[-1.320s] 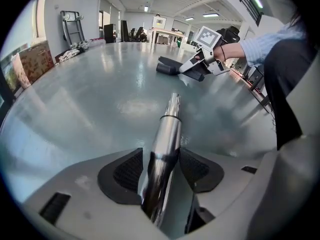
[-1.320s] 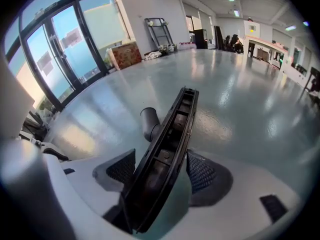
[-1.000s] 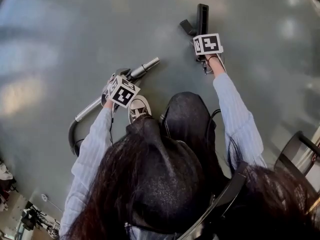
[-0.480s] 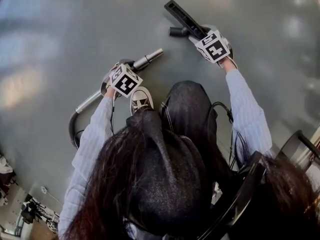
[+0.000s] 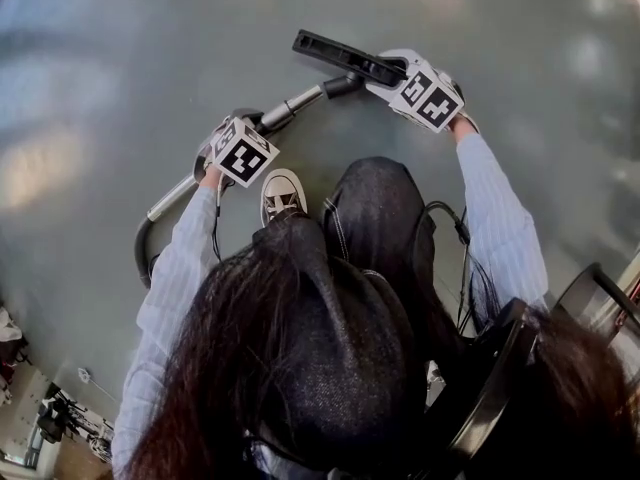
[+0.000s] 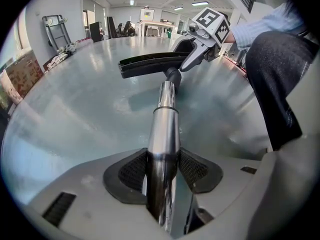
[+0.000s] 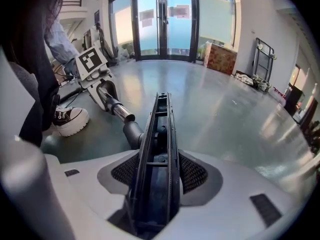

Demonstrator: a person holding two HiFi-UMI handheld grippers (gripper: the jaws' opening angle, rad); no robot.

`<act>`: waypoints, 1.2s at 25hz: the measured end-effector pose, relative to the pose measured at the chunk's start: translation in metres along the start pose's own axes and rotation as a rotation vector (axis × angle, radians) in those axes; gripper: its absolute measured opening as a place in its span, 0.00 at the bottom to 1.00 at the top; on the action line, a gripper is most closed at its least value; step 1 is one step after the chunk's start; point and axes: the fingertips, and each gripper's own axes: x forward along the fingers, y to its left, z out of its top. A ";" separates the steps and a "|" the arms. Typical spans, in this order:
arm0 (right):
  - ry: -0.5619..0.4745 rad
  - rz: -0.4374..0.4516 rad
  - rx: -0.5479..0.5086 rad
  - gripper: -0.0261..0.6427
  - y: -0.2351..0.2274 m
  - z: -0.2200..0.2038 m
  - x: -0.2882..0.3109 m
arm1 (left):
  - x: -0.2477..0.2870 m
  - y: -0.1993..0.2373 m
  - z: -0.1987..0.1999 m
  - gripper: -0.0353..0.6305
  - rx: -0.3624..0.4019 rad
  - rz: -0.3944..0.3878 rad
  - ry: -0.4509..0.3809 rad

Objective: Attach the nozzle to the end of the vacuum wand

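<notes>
While the left tool [image 6: 162,170] clamps the wand [image 6: 165,119] and the right tool [image 7: 159,173] the nozzle [image 7: 161,119], both jaws just tightened, push the socket [image 7: 132,133] straight on.

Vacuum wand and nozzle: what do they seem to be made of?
The vacuum wand looks like polished metal, chrome-like: it mirrors the floor and lights. The nozzle is probably moulded black plastic, matte, with ribs showing inside its open face.

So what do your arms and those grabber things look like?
The left gripper and right gripper are pale grey plastic with black meshed pads, each topped by a white cube of black square markers. Light blue sleeves cover both arms.
</notes>
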 end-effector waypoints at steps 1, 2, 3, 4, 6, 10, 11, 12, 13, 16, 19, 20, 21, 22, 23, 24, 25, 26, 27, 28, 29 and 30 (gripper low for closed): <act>-0.005 0.004 -0.008 0.39 0.003 0.002 0.000 | 0.000 -0.001 0.000 0.34 0.005 -0.002 0.001; -0.007 0.005 -0.015 0.39 0.005 0.004 -0.001 | 0.001 -0.002 0.000 0.34 0.011 -0.005 0.002; -0.008 0.006 -0.019 0.39 0.006 0.005 -0.002 | 0.000 -0.003 0.000 0.34 0.017 -0.008 0.003; -0.008 0.011 -0.018 0.39 0.008 0.005 -0.003 | 0.001 -0.005 -0.002 0.34 0.022 -0.012 0.003; -0.016 0.034 -0.002 0.39 0.011 0.006 -0.002 | 0.003 -0.008 -0.006 0.34 0.026 -0.021 0.002; -0.035 0.068 -0.005 0.39 0.015 0.013 -0.002 | 0.004 -0.008 -0.010 0.34 0.039 -0.030 -0.011; -0.043 0.070 -0.009 0.39 0.013 0.016 -0.007 | 0.000 -0.010 -0.006 0.34 0.048 -0.032 -0.018; -0.055 0.073 -0.010 0.39 0.012 0.018 -0.012 | -0.005 -0.013 -0.001 0.34 0.061 -0.033 -0.029; -0.065 0.080 -0.007 0.39 0.011 0.020 -0.016 | -0.010 -0.016 0.003 0.34 0.075 -0.035 -0.039; -0.067 0.114 0.005 0.39 0.014 0.020 -0.015 | -0.016 -0.019 0.003 0.34 0.114 -0.040 -0.044; -0.052 0.163 -0.008 0.39 0.019 0.023 -0.006 | -0.012 -0.018 -0.005 0.34 0.135 -0.065 -0.037; -0.042 0.185 -0.020 0.39 0.021 0.025 -0.004 | -0.011 -0.019 -0.006 0.34 0.141 -0.078 -0.035; -0.032 0.207 -0.034 0.39 0.024 0.026 -0.003 | -0.012 -0.022 -0.006 0.34 0.148 -0.089 -0.031; -0.022 0.224 -0.048 0.39 0.025 0.027 -0.004 | -0.013 -0.025 -0.004 0.34 0.158 -0.094 -0.024; -0.014 0.234 -0.058 0.39 0.026 0.027 -0.006 | -0.014 -0.027 -0.003 0.34 0.167 -0.095 -0.016; -0.008 0.236 -0.061 0.39 0.026 0.028 -0.007 | -0.015 -0.029 -0.002 0.34 0.170 -0.093 -0.009; -0.005 0.236 -0.061 0.39 0.026 0.028 -0.007 | -0.015 -0.028 -0.002 0.34 0.167 -0.093 -0.003; -0.006 0.234 -0.061 0.39 0.026 0.029 -0.005 | -0.014 -0.027 -0.003 0.34 0.159 -0.093 0.001; -0.008 0.232 -0.063 0.39 0.026 0.030 0.000 | -0.010 -0.025 -0.005 0.34 0.152 -0.093 0.005; -0.010 0.230 -0.065 0.39 0.025 0.029 0.004 | -0.006 -0.023 -0.005 0.34 0.146 -0.092 0.008; -0.012 0.225 -0.065 0.39 0.025 0.028 0.008 | -0.003 -0.021 -0.005 0.34 0.140 -0.088 0.009; -0.013 0.216 -0.062 0.39 0.025 0.028 0.010 | 0.000 -0.021 -0.004 0.34 0.133 -0.081 0.011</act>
